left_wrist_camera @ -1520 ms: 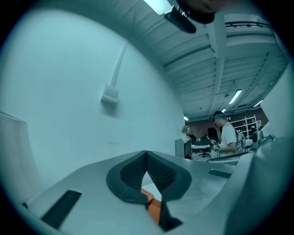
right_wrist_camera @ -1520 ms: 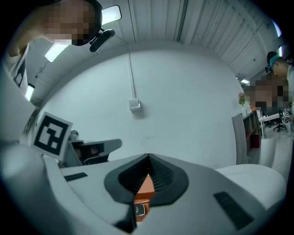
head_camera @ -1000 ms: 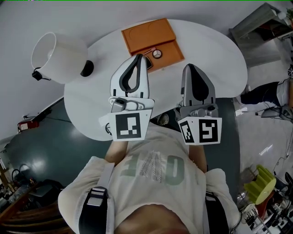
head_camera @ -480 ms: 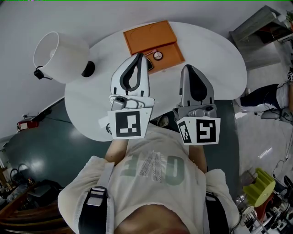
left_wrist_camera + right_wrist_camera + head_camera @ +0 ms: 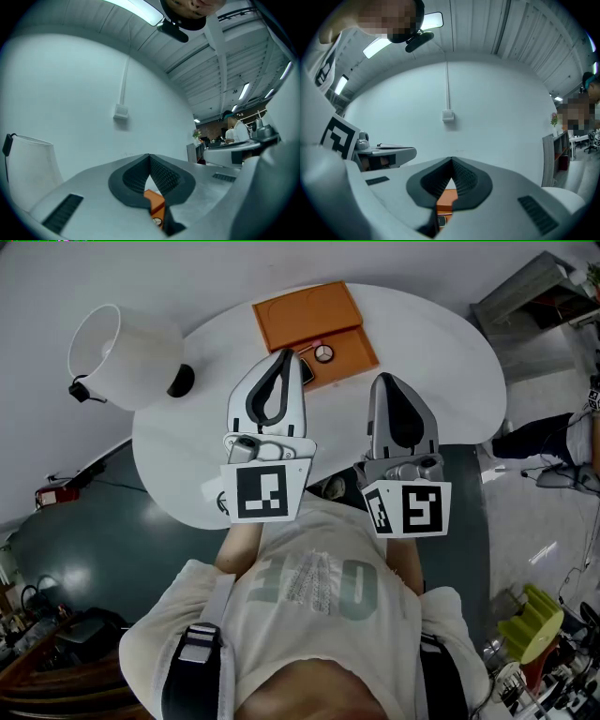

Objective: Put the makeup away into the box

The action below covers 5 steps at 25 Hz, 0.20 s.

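Observation:
An orange box [image 5: 317,322] lies open on the white round table [image 5: 431,343], lid flat at the far side. A small round compact [image 5: 323,353] sits in its near tray, with a dark item [image 5: 306,372] beside it, partly hidden. My left gripper [image 5: 285,354] is shut and empty, its tip just short of the box's near edge. My right gripper [image 5: 382,379] is also shut and empty, over bare table right of the box. In the left gripper view the box [image 5: 154,200] shows below the closed jaws [image 5: 150,156]. The right gripper [image 5: 451,160] view shows the box [image 5: 447,199] too.
A white lampshade [image 5: 120,356] with a black base [image 5: 179,381] stands at the table's left edge, close to the left gripper. A white wall runs behind the table. Shelving and clutter fill the floor at the right, with dark floor on the left.

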{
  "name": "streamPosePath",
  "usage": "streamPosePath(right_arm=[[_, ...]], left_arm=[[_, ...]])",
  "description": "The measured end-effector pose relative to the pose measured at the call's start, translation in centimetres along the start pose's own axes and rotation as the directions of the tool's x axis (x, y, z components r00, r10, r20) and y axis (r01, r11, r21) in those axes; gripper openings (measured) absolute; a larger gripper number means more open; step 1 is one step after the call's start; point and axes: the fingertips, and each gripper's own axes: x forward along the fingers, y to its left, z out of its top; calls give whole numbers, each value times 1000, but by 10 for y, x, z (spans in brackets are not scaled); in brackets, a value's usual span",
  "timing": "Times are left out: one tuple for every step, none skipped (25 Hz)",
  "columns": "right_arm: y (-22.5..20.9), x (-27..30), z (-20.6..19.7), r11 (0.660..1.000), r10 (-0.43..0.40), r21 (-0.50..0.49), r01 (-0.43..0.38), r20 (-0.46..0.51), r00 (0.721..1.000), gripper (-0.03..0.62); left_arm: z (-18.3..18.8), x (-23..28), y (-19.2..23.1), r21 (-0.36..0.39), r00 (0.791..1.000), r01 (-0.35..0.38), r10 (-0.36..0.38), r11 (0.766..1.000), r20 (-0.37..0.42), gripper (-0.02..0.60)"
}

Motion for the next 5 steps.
streamPosePath(right_arm=[[0,0,0,1000,1,1,-1,0,1000,3],[0,0,0,1000,2,4,-2,1,1000,3],[1,1,0,1000,2,7,-2,2,1000,3],[1,1,-1,1000,3,10,-3,3,1000,3],[1,1,-1,1000,3,12,-3,3,1000,3]], left_arm=[[0,0,0,-1,1000,1,-1,1000,-1,8],[-1,0,0,-1,1000,1,-1,1000,-1,8],[-1,0,1,-2,1000,1,-1,1000,-2,8],[-1,0,1,-2,1000,1,-1,1000,-3,8],[-2,0,2,-3,1000,1,-1,1000,-4,8]])
